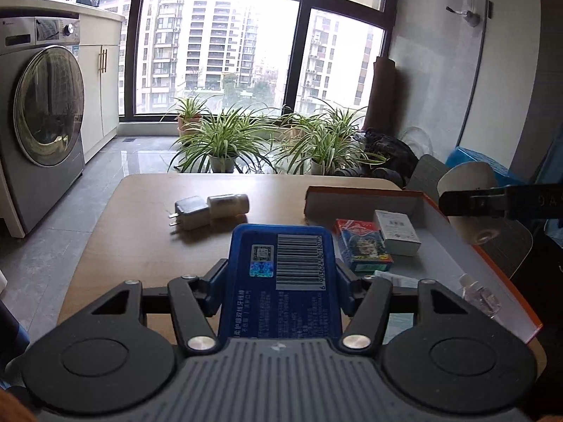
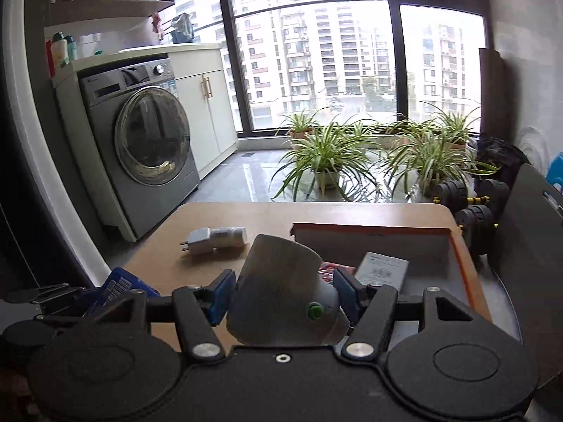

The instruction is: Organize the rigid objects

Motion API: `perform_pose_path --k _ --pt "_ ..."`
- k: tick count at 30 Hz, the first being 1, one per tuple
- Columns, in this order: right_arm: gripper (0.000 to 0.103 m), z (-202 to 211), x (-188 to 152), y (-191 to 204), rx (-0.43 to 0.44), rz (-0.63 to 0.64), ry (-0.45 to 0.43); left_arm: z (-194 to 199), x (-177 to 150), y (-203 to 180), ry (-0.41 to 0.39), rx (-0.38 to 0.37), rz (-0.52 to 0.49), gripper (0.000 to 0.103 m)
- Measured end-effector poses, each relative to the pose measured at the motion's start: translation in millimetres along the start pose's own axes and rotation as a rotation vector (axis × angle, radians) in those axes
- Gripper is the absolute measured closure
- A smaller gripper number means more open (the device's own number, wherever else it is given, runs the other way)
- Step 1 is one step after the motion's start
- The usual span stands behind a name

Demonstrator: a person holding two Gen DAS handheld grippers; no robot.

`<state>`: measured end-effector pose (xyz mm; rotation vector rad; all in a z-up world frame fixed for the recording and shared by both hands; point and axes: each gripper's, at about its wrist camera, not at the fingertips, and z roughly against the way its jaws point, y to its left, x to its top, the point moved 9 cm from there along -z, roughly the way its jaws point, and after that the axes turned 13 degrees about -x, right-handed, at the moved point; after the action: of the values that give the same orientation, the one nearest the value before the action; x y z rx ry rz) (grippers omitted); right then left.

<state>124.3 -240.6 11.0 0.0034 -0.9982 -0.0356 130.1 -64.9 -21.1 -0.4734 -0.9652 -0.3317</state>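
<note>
A blue flat pack point(image 1: 279, 281) with a barcode on it is held tight between the fingers of the left gripper point(image 1: 279, 288), above the near edge of the wooden table point(image 1: 140, 239). The pack looks light and stiff, with a smooth, maybe slippery skin, so it is best held by its two long sides, as it is now. A white scoop-shaped thing point(image 2: 281, 292) with a green dot is squeezed by the right gripper point(image 2: 281, 295); what it is cannot be told, but it looks like thin, hard plastic that could crack if pressed too much. The scoop is held over the near side of an open box with orange edges point(image 1: 492, 256). Inside the box, a colourful card box point(image 1: 362, 244) and a small white box point(image 1: 397, 232) are seen lying side by side, and a small clear bottle point(image 1: 480, 293) is seen by the right wall. On the bare table, well apart from the box, a white plug charger point(image 1: 191, 212) and a white bottle on its side point(image 1: 228, 205) are seen touching each other. The way into the box is partly filled by the things already inside, so a free spot must be picked. The washing machine point(image 1: 42, 116) and the potted plants point(image 1: 225, 140) are far behind and not in the way.
</note>
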Motion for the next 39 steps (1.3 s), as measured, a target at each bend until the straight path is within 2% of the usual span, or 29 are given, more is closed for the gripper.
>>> perform_pose_path --k 6,12,21,39 --pt "0.029 30.4 -1.5 -55.1 -0.111 -0.059 -0.043 -13.5 16.5 -54.4 -0.008 -0.081 -0.046 0.042" --pt "0.029 43.5 -7.1 -85.7 -0.138 -0.111 -0.06 -35.0 28.7 -86.6 -0.003 -0.125 -0.052 0.042" --pt "0.029 36.2 -9.7 -95.4 -0.119 -0.158 -0.054 -52.3 31.5 -104.1 0.029 -0.094 -0.073 0.042" --pt "0.029 29.7 -11.2 -92.2 -0.103 -0.158 -0.045 -57.6 32.4 -101.3 0.056 -0.017 -0.055 0.041"
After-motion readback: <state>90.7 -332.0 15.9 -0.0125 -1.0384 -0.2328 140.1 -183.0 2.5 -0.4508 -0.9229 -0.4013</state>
